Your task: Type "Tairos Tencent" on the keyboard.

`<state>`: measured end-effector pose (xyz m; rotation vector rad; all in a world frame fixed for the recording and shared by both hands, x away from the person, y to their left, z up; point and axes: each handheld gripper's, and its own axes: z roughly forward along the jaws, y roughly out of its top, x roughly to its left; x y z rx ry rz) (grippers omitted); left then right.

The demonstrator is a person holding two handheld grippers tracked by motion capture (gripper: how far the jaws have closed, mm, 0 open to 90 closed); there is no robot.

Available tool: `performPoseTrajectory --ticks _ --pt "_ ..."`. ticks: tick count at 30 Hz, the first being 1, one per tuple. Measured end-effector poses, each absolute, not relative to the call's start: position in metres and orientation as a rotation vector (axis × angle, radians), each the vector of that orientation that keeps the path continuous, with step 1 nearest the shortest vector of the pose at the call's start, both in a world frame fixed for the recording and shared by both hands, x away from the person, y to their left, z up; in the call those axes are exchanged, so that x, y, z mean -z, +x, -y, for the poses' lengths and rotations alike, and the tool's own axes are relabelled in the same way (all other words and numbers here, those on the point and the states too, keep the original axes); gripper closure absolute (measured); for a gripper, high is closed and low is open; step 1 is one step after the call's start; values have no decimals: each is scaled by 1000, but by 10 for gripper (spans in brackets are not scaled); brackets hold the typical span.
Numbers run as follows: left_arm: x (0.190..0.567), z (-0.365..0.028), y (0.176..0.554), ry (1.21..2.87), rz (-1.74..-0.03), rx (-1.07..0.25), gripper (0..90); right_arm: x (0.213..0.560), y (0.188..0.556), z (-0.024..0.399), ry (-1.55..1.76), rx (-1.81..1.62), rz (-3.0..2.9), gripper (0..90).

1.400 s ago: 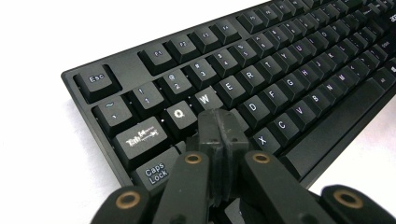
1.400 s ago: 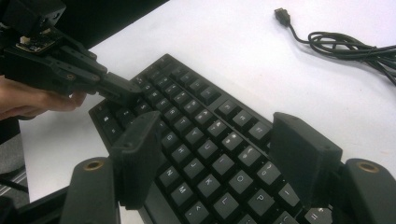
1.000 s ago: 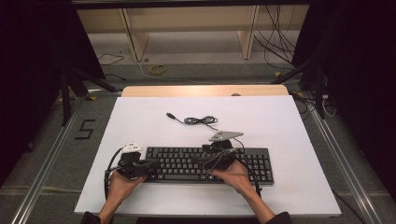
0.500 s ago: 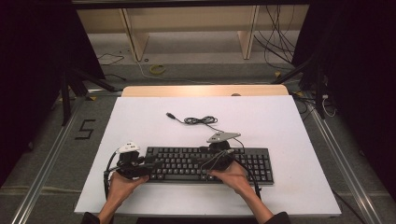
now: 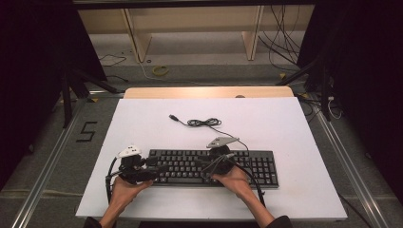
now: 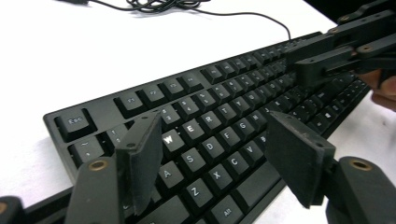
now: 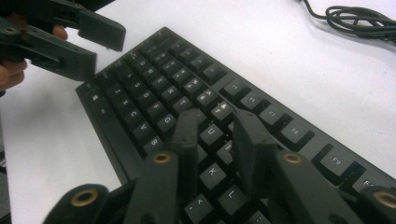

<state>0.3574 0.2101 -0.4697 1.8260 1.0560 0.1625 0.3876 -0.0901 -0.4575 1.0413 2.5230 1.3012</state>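
A black keyboard [image 5: 259, 166] lies near the front of the white table top [image 5: 294, 123], and its cable [image 5: 202, 122] coils behind it. My left gripper [image 5: 159, 169] hovers over the keyboard's left end. Its jaws have just been opening and stand wide over the W, E and S keys [image 6: 212, 128], with nothing between them. My right gripper [image 5: 205, 164] is over the middle keys. Its jaws have just been closing and leave a narrow gap above the U and J keys [image 7: 215, 120], gripping nothing. Each gripper view also shows the other gripper [image 6: 322, 60] [image 7: 93, 44].
The coiled cable [image 7: 359, 18] ends in a plug [image 5: 173, 117] on the table behind the keyboard. A wooden strip [image 5: 209, 91] borders the table's far edge. Shelving and loose wires stand beyond it. A "5" [image 5: 87, 131] is marked on the floor at the left.
The left gripper's jaws have spread apart. The right gripper's jaws have drawn closer together. Both hands stay in place over the keyboard.
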Motion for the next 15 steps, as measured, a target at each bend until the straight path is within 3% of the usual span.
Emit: performPoseTrajectory --ticks 15 --pt "469 -207 353 1812 -1020 -158 321 462 391 90 1045 -1297 -2518 854"
